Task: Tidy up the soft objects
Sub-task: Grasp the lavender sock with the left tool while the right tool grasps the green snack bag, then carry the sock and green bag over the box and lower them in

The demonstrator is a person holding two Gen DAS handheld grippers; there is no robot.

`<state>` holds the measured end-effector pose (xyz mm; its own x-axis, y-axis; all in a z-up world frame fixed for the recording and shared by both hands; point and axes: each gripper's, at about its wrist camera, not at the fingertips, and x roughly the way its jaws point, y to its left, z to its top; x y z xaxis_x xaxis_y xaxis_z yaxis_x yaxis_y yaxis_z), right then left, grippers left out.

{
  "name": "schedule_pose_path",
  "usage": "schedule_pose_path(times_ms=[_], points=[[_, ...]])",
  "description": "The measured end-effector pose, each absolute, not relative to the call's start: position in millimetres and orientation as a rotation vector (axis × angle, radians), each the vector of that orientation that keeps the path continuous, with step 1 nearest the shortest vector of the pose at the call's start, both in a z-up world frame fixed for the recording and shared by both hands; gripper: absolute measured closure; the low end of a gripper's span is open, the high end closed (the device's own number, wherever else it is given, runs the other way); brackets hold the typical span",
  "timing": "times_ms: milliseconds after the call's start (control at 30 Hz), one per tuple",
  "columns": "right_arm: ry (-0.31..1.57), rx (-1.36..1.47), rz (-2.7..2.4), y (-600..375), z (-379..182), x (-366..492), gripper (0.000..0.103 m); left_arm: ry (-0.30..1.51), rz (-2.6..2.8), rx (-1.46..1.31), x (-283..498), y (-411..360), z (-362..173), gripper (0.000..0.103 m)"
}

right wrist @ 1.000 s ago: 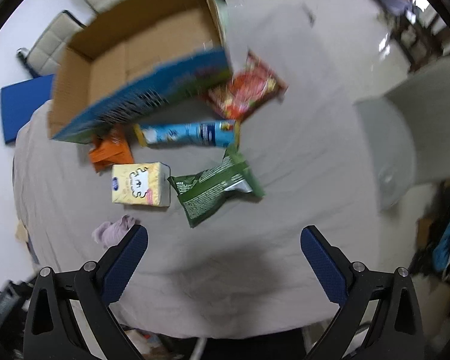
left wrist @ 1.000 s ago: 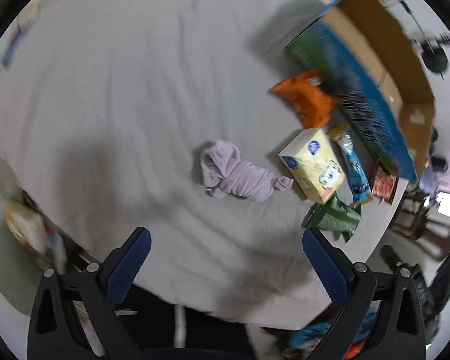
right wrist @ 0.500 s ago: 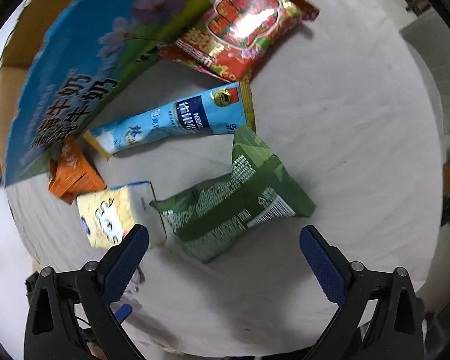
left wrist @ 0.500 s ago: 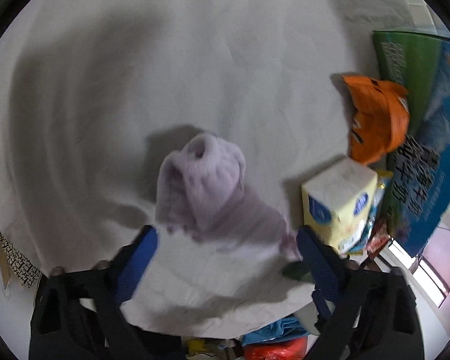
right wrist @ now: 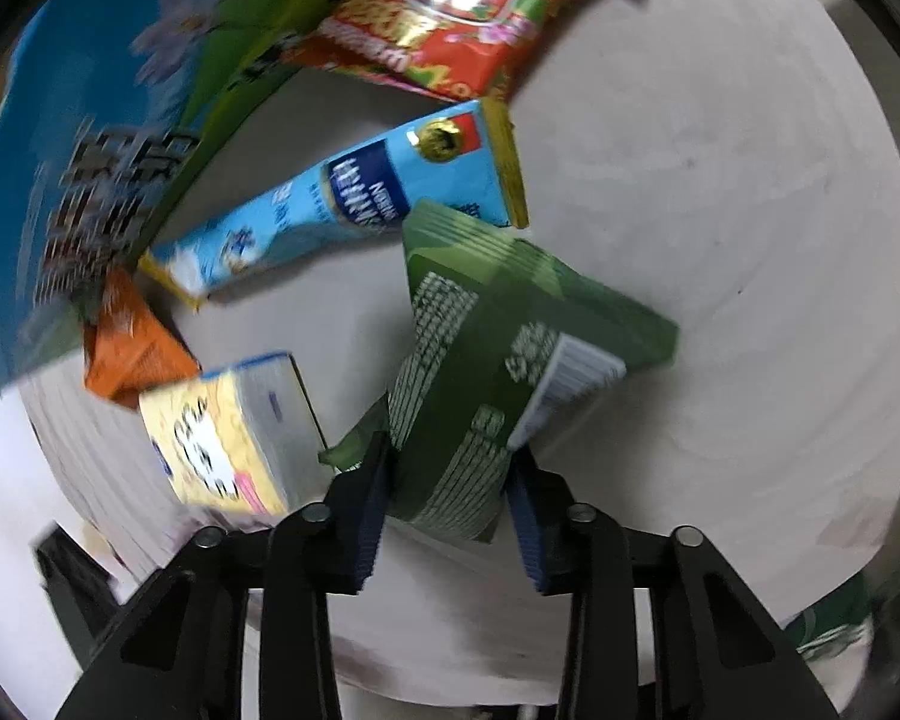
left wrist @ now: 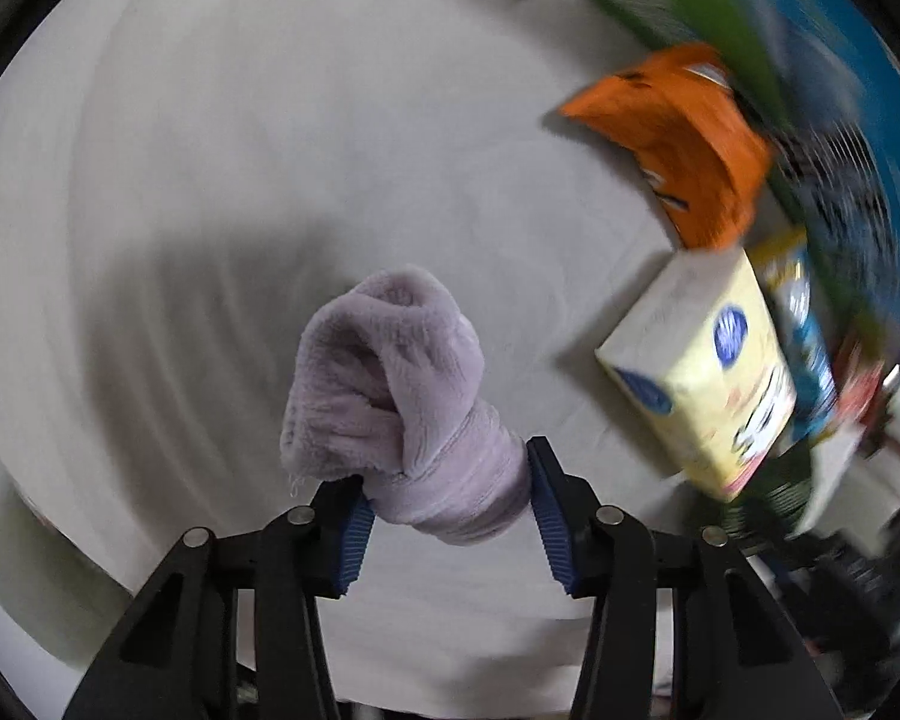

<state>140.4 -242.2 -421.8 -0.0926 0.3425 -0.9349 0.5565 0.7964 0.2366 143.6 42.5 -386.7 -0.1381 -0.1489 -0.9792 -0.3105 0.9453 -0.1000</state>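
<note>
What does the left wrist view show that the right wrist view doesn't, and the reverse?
Left wrist only: the left claw shut on the lilac fleece cloth.

Right wrist only: the right claw shut on the green snack bag, and the red snack bag.

Both: the yellow tissue pack, orange packet, light blue packet and printed cardboard box.

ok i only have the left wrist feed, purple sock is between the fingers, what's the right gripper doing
Observer: The right gripper is closed on the green snack bag.
Operator: is the bag clear of the other stuff
Observer: Its far corner overlaps the light blue packet; the yellow tissue pack sits close beside it.
Operator: anything past that i can't see
Observer: A red snack bag lies beyond the blue packet, next to the blue and green box.
</note>
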Motion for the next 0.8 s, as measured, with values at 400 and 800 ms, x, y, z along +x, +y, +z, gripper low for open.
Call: schedule_pose_path(times_ms=[400,800], points=[[1.614,0.272,-0.055,-191,-375,116,0.077,1.473,0.048,0.131,110,-37,-318,0.059],[1.459,0.153,0.073,-205,-292,120,0.079,1.343,-0.014,0.111,117,-63,-218,0.059]])
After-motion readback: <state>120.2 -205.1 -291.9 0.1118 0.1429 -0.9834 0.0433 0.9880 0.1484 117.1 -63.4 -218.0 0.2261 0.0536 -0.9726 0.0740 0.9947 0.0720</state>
